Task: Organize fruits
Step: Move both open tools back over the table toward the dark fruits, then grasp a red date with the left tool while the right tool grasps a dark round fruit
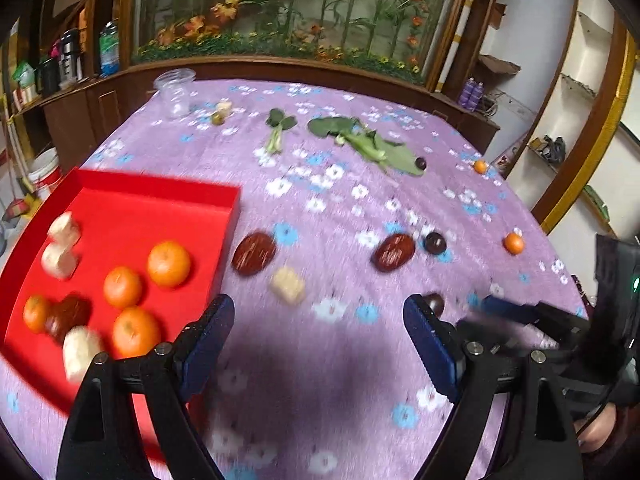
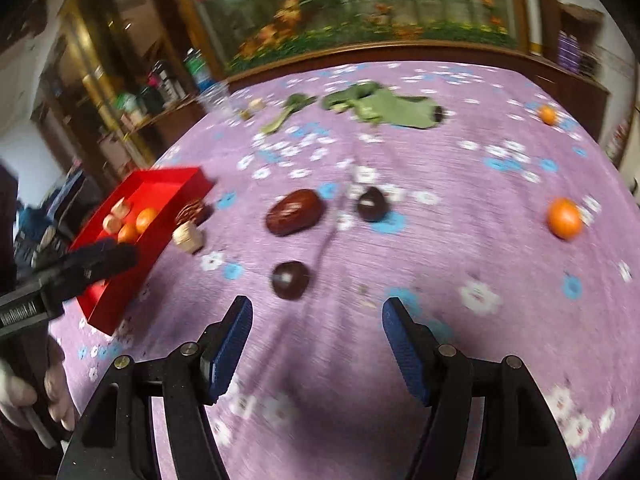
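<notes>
The left tool (image 1: 318, 338) stands wide open and empty over the purple flowered desk (image 1: 340, 184), with a pale fruit chunk (image 1: 288, 285) just ahead of its fingertips and the red tray (image 1: 160, 194) of oranges and pale chunks at its left finger. The right tool (image 2: 316, 330) is likewise open and empty, a dark round fruit (image 2: 290, 280) lying just beyond its left fingertip. Farther out lie a red date (image 2: 294, 212), another dark fruit (image 2: 372, 203), an orange (image 2: 565, 218) well to the right, and green leaves (image 2: 384, 110) near the far edge.

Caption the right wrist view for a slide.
Open right gripper above a dark round fruit on the purple cloth.
</notes>
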`<state>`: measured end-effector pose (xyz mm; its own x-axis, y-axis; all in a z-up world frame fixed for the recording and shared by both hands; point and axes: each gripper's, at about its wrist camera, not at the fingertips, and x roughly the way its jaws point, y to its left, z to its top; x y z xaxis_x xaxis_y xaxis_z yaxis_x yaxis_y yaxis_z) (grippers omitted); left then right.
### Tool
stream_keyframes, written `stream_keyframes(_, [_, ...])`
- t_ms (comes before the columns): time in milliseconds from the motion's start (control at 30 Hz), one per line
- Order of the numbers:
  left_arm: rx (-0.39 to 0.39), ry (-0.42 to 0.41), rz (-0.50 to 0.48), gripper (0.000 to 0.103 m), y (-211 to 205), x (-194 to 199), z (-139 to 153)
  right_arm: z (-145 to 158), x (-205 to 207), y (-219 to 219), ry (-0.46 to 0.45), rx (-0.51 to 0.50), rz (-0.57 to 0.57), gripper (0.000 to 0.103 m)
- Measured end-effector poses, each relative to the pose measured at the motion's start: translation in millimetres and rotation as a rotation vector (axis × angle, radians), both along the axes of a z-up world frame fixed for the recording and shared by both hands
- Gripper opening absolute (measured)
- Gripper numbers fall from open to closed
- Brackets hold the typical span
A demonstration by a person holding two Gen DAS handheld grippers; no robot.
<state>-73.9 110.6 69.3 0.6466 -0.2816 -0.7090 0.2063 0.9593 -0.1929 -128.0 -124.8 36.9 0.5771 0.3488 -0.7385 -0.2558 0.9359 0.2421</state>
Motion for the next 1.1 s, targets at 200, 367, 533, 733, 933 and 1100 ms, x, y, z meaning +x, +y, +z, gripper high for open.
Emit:
stream_keyframes(200, [-0.008, 0.018, -0.056, 0.064, -21, 29, -3, -6, 13, 9, 0.013, -0.017, 0.004, 0.072])
stream_keyframes(367, [-0.004, 0.028, -0.106, 0.064, -42, 43, -9, -8, 19, 8, 0.017, -0.017, -0.004, 0.071])
stream_keyframes(533, [0.024, 0.061, -0.184, 0.064, -66, 63, -17, -12, 24, 16, 0.025, -0.033, 0.017, 0.065])
stream_keyframes(733, [0.064, 0.073, -0.221, 0.064, -80, 80, -25, -12, 27, 25, 0.022, -0.031, 0.032, 0.062])
stream_keyframes(933, [0.072, 0.093, -0.253, 0.041, -84, 86, -35, -15, 29, 28, 0.024, -0.037, 0.03, 0.057])
stream_keyframes(1100, [0.067, 0.091, -0.276, 0.04, -91, 85, -38, -17, 30, 33, 0.016, -0.075, 0.026, 0.043])
